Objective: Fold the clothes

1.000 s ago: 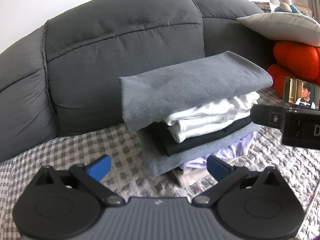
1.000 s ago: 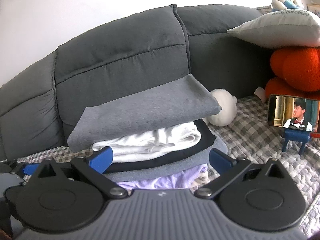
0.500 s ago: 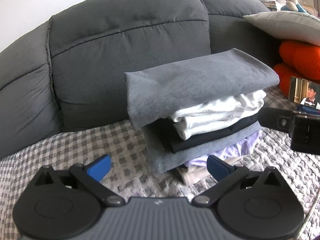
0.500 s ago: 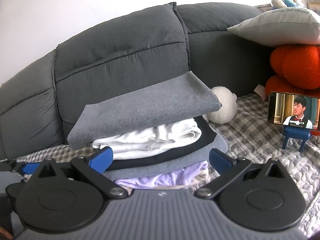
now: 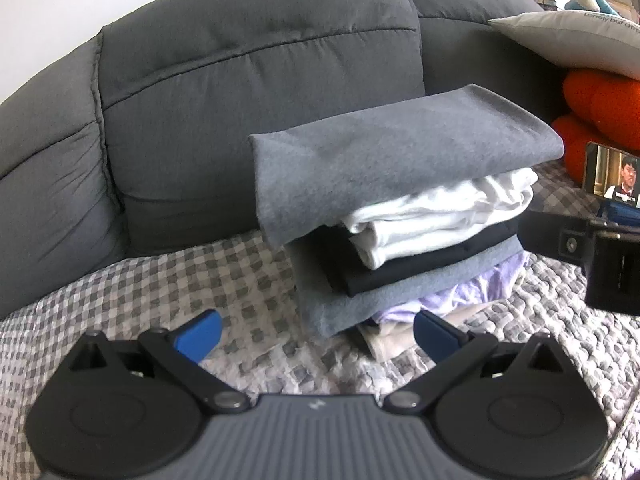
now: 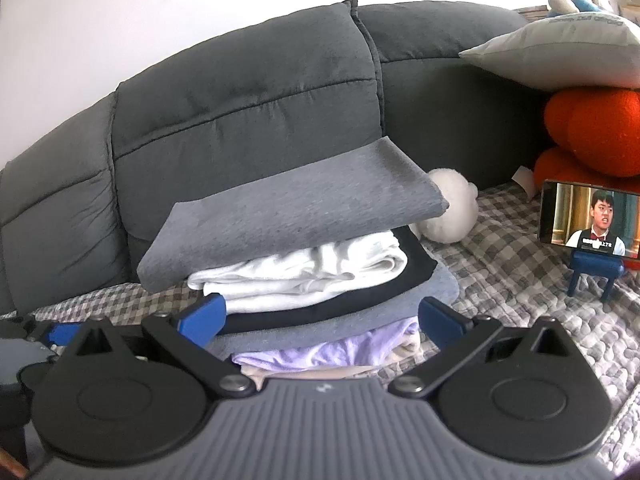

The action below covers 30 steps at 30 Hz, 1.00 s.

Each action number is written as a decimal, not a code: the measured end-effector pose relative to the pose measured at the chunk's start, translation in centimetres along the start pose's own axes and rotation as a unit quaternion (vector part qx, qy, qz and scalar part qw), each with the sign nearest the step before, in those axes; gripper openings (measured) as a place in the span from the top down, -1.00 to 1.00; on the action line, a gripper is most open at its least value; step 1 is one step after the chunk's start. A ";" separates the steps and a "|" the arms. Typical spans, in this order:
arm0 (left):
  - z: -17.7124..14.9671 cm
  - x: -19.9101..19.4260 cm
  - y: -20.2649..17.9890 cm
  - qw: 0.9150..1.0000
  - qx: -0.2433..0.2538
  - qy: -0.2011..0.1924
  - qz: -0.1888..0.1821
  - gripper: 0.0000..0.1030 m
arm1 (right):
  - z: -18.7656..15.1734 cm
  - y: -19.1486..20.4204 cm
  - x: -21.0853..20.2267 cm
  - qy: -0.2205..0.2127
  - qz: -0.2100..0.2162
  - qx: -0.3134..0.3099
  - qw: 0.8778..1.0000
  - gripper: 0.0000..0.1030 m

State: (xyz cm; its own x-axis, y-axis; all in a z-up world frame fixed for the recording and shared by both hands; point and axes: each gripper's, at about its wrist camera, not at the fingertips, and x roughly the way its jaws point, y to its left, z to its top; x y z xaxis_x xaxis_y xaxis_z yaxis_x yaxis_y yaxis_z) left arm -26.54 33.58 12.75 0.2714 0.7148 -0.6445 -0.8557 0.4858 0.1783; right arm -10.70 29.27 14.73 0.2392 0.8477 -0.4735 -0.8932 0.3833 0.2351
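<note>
A stack of folded clothes (image 5: 400,208) (image 6: 304,256) rests on the checkered sofa cover (image 5: 168,280). A grey garment (image 5: 400,152) (image 6: 288,208) lies on top, with white (image 5: 432,216), black, grey, lilac (image 6: 328,352) and beige pieces under it. My left gripper (image 5: 316,336) is open just short of the stack's near left corner, holding nothing. My right gripper (image 6: 320,320) is open close in front of the stack, its blue fingertips (image 6: 204,316) level with the lower layers, with no cloth between them. The right gripper's black body (image 5: 592,256) shows at the left wrist view's right edge.
Dark grey sofa back cushions (image 6: 248,92) rise behind the stack. A phone on a blue stand (image 6: 588,220) plays video at right. Orange cushions (image 6: 592,128), a white pillow (image 6: 560,52) and a white plush ball (image 6: 448,208) lie to the right.
The left wrist view has shifted slightly left, so the stack sits further right in it. The right gripper has eased back a little. Both stay open; the stack has not moved.
</note>
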 end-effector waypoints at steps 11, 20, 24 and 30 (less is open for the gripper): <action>-0.1 0.1 -0.2 1.000 0.005 0.007 0.005 -0.99 | -0.1 0.3 0.3 0.006 -0.002 -0.008 1.000 -1.00; -0.1 0.1 -0.5 1.000 0.010 0.005 0.009 -0.99 | -0.3 0.6 0.6 0.012 -0.007 -0.017 1.000 -1.00; 0.0 0.1 -0.7 1.000 0.013 0.000 0.015 -0.99 | -0.5 0.7 0.8 0.018 -0.009 -0.020 1.000 -1.00; 0.2 0.2 -1.1 1.000 0.006 0.003 0.022 -0.99 | -0.9 0.7 1.5 0.040 -0.021 -0.021 0.999 -1.00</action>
State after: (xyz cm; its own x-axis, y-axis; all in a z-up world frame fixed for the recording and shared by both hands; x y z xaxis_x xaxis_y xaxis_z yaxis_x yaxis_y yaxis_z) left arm -25.42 33.30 12.55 0.2308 0.7329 -0.6400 -0.8619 0.4592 0.2151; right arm -11.26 30.51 13.42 0.2476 0.7983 -0.5490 -0.8987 0.4009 0.1776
